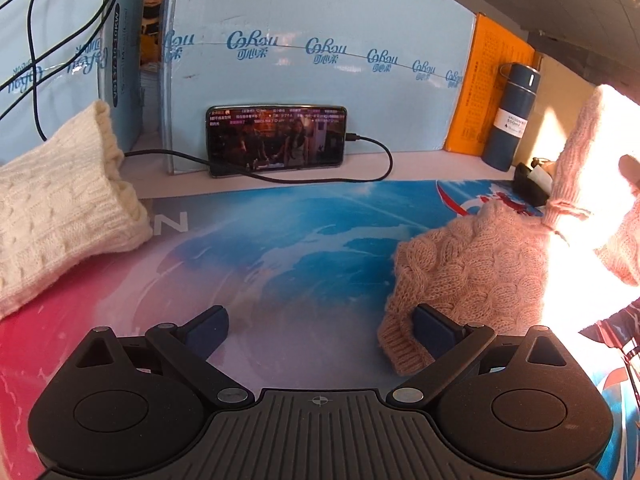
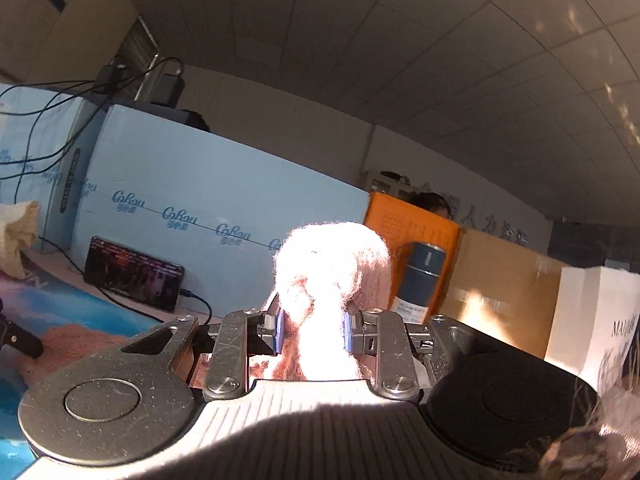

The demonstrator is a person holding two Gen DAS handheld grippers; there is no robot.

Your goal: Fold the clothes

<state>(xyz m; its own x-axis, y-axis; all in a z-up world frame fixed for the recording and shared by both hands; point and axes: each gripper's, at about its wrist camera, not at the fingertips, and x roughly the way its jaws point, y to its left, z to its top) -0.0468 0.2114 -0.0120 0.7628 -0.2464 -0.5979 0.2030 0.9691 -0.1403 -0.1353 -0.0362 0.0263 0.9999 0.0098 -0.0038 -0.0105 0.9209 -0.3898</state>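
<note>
a pink cable-knit sweater point(image 1: 472, 264) is seen partly bunched on the printed mat point(image 1: 280, 240), with one part lifted off it. the right gripper point(image 2: 314, 330) is clenched on a raised bunch of that knit. the left gripper point(image 1: 320, 322) is spread wide, one finger point(image 1: 434, 330) touching the hem, nothing held. a cream knit point(image 1: 56, 204) lies apart at the left. no flat fold is visible on the pink piece; folding is judged unfinished.

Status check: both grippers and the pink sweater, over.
Left gripper open, low over the mat, right finger against the pink sweater cuff. Right gripper shut on sweater, lifted. Phone and flask behind, not obstructing.
</note>
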